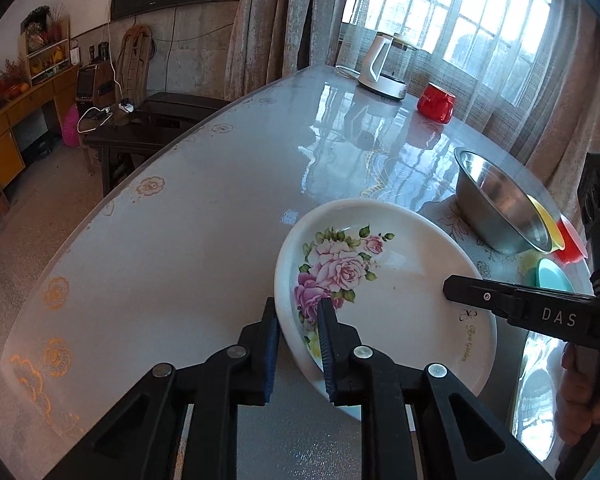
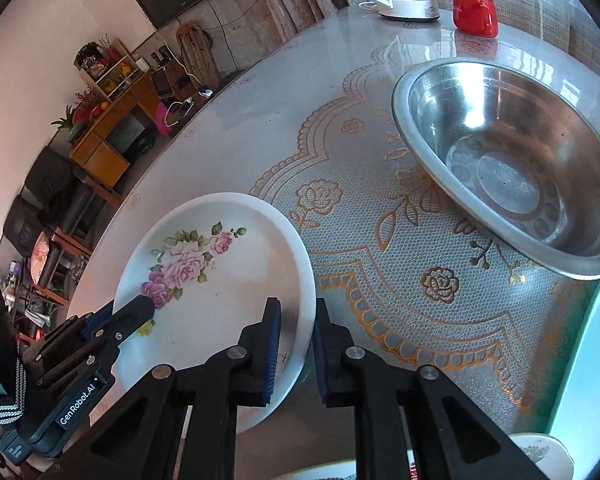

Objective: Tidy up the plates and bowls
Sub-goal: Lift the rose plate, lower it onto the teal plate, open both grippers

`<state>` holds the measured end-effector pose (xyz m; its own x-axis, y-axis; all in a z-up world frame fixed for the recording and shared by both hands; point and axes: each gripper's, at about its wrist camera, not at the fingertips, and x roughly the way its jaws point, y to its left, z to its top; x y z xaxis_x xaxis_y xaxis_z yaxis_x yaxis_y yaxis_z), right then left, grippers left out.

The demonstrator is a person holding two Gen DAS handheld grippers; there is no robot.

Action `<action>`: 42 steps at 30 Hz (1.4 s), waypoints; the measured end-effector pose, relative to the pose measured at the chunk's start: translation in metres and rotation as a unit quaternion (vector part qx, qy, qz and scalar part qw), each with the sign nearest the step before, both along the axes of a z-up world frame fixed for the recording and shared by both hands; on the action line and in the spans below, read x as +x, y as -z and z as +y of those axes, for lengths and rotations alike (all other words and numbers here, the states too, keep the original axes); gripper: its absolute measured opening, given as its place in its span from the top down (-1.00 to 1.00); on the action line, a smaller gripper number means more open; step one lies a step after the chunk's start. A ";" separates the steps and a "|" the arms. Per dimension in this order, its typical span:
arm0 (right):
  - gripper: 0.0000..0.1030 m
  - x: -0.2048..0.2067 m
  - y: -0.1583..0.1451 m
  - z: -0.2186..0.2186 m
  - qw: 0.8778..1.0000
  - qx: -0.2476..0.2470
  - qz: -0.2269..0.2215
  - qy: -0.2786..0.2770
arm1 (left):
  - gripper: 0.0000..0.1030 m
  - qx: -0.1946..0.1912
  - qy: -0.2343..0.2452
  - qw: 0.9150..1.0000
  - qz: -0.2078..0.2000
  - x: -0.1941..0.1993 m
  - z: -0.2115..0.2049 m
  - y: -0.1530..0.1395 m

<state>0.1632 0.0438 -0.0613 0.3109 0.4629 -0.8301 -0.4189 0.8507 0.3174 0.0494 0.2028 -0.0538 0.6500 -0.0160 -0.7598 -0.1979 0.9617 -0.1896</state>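
1. Step in hand, as I judge it: lifting or carrying the rose plate (image 1: pixel 388 280) with both claws. The left claw (image 1: pixel 298 344) has its blue-padded fingers either side of the plate's near rim and looks clamped on it; the right claw (image 2: pixel 294 344) straddles the opposite rim, and seems closed on it too.
2. The plate sits directly ahead of each claw, tilted, its far edge apparently raised off the desk (image 1: pixel 180 240).
3. Next move, likely: carry it level toward the other crockery. Ahead and to the right of the right claw stands the steel bowl (image 2: pixel 508 168); beyond it peek yellow, red and teal dishes (image 1: pixel 556 276).
4. Materials: the plate is glossy white, shallow, with a smooth rounded lip, probably slippery under the ribbed pads. The bowl is thin brushed metal with a flared rim. The desk carries a glassy, reflective cover over gold-patterned lace.
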 end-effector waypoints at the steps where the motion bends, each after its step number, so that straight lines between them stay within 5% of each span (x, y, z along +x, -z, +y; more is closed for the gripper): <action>1: 0.70 0.000 -0.001 -0.002 1.000 0.004 0.001 0.003 | 0.64 0.002 0.003 1.000 -0.002 0.000 -0.003 -0.003; 13: 0.70 -0.029 -0.037 -0.089 0.995 0.063 -0.035 0.073 | 0.64 0.020 0.090 0.995 -0.046 0.008 -0.069 -0.055; 21: 0.70 -0.049 -0.054 -0.186 0.980 0.082 -0.063 0.169 | 0.61 0.038 0.188 0.980 -0.046 0.029 -0.164 -0.070; 32: 0.70 -0.061 -0.037 -0.298 0.956 0.066 -0.049 0.282 | 0.61 0.062 0.281 0.958 -0.015 0.061 -0.281 -0.058; 42: 0.71 -0.054 -0.006 -0.323 0.956 0.037 -0.025 0.291 | 0.61 0.084 0.286 0.954 0.043 0.077 -0.311 -0.022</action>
<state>0.1088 -0.2795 -0.0553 0.5717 0.2557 -0.7796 0.1027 0.9204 0.3773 0.1265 -0.1080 -0.0322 0.5061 -0.2231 -0.8331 0.3601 0.9324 -0.0309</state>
